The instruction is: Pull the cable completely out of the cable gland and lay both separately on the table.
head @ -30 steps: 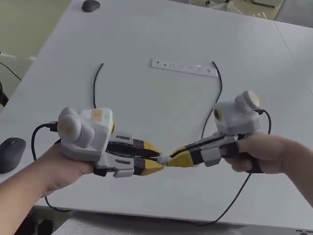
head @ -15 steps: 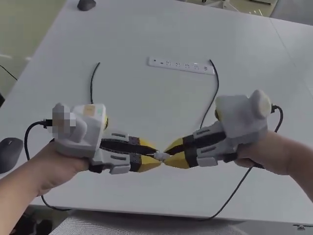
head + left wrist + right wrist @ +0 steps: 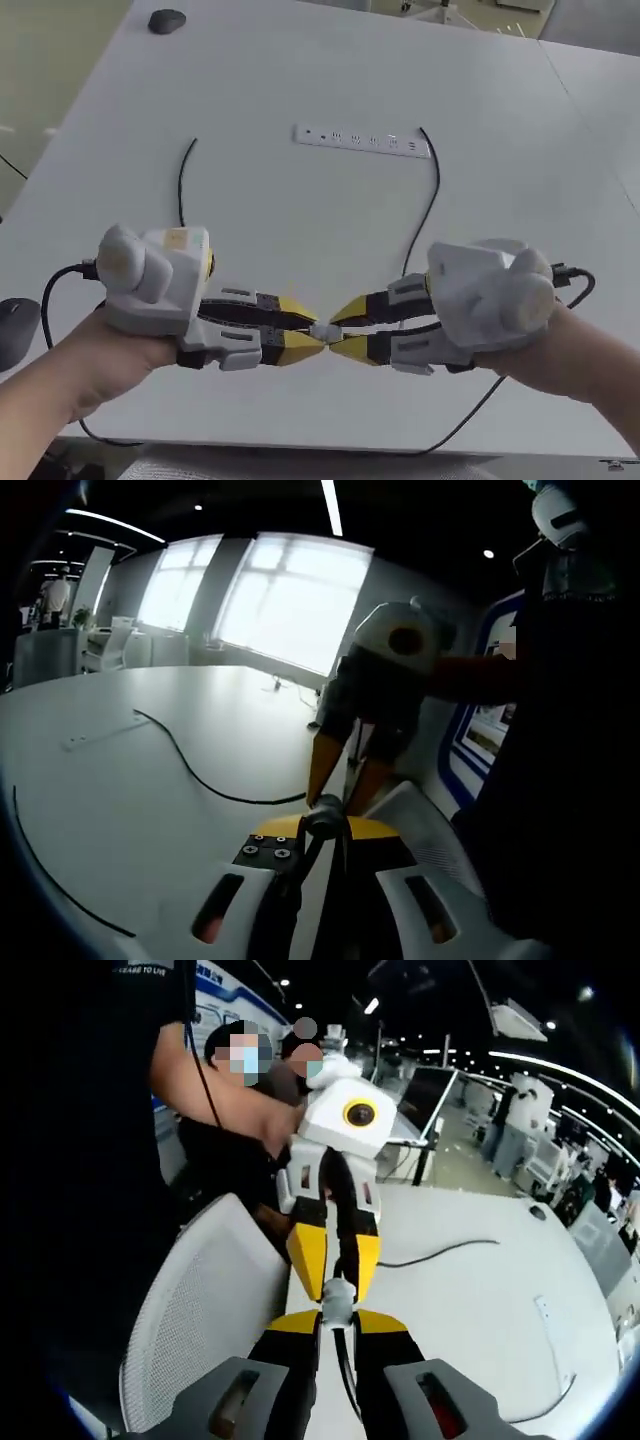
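Cable gland (image 3: 324,331): a small pale plastic fitting, held in the air between the two gripper tips. It sits above the near edge of the desk (image 3: 300,240), about midway along it.
Cable (image 3: 345,1358): thin and black. In the right gripper view it runs from the gland back between that gripper's own jaws, and it is not yet out of the gland.
Left gripper (image 3: 306,336): jaws narrow, pinched on what looks like the gland body.
Right gripper (image 3: 344,338): jaws narrow too, closed on the cable right behind the gland (the yellow tips hide the exact contact).
Handling, gland: light, rigid and smooth-sided. It would likely twist or slip if pinched on a rounded part, so the flats of the nut seem the better hold.
Handling, cable: soft and free to bend, with a sheath that probably drags in the gland's seal. A grip close to the gland keeps the pull straight, and a slow, steady draw along the axis should serve better than a jerk.
Risk: the freed piece may spring off the near edge.
Elsewhere on the desk: a power strip (image 3: 362,141) lies toward the far edge, its black lead (image 3: 428,215) trailing to the near edge. A mouse (image 3: 166,20) sits at the far left corner.
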`<state>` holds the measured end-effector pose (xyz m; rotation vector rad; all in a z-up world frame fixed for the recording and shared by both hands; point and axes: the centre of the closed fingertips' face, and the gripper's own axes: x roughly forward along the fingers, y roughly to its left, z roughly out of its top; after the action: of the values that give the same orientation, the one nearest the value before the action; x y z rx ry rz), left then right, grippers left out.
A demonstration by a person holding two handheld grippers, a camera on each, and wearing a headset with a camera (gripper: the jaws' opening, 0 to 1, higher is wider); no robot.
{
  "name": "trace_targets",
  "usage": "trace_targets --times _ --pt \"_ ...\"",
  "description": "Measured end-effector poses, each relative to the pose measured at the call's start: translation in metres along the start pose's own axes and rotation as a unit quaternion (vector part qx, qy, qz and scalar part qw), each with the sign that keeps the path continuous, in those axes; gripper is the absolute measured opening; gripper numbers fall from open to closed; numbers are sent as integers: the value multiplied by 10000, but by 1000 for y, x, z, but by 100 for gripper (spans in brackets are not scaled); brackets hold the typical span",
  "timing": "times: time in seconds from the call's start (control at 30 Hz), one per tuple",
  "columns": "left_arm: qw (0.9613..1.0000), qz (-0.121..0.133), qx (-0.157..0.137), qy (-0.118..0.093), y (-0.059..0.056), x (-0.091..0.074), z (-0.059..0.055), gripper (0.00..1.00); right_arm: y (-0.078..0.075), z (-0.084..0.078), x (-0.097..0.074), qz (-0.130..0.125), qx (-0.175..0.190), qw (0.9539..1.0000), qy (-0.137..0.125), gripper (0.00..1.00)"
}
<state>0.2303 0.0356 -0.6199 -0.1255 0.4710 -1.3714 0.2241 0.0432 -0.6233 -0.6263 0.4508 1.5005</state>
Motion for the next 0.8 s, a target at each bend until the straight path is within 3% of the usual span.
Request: trace_targets --times 0.23,0.47,0.8 --pt "9999 11 -97 -28 3 -1 2 15 -2 0 2 -497 -419 9975 263 8" --pt "9999 -35 -115 49 5 0 -1 15 -4 -2 5 -509 -553 9959 509 8" --pt "9999 -28 -113 -48 11 -2 6 15 -13 0 2 -590 -210 9968 504 11"
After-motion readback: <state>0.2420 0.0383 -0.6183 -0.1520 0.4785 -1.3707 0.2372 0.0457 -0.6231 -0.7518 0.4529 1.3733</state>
